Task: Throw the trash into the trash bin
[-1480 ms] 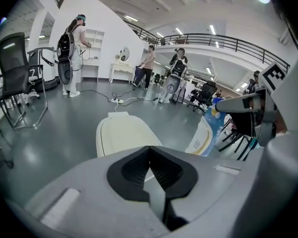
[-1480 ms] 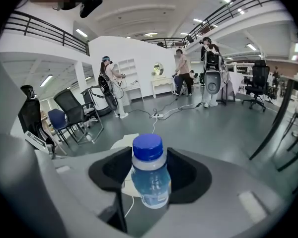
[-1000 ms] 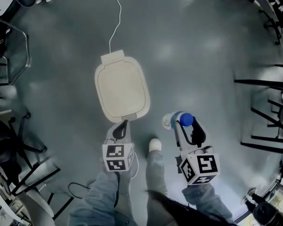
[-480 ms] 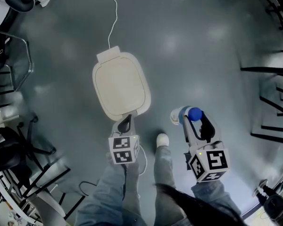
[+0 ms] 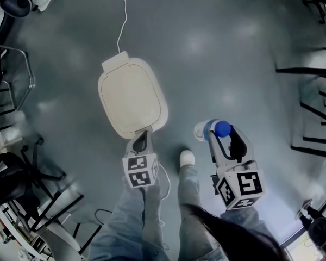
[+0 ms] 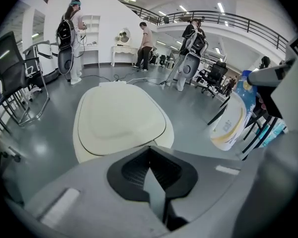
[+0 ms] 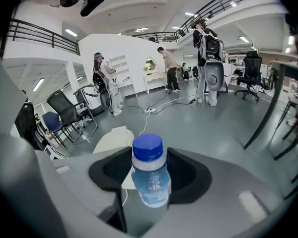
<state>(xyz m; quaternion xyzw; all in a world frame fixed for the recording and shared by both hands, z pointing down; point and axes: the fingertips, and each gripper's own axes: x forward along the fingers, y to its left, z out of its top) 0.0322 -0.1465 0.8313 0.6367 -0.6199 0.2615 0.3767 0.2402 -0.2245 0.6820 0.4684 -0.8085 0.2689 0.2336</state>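
Jaws of the left gripper (image 6: 151, 175) are pressed together with nothing between them. In the head view its tip hangs just at the near edge of the trash bin (image 5: 131, 98), whose cream lid lies closed. On the right gripper (image 5: 221, 136) the jaws stand wide and clamp a plastic bottle (image 7: 150, 180) by its body, with the blue cap (image 7: 148, 148) uppermost. This bottle is the trash, and it is held off the floor (image 5: 233, 48) to the right of the bin and apart from it. From the left gripper view it shows tilted, with a white-and-yellow label. The person's white shoe (image 5: 187, 157) rests on the grey floor between the two grippers. A white cable (image 5: 121, 20) runs away from the bin's far end — black chairs (image 5: 5, 173) stand along the floor's left edge.
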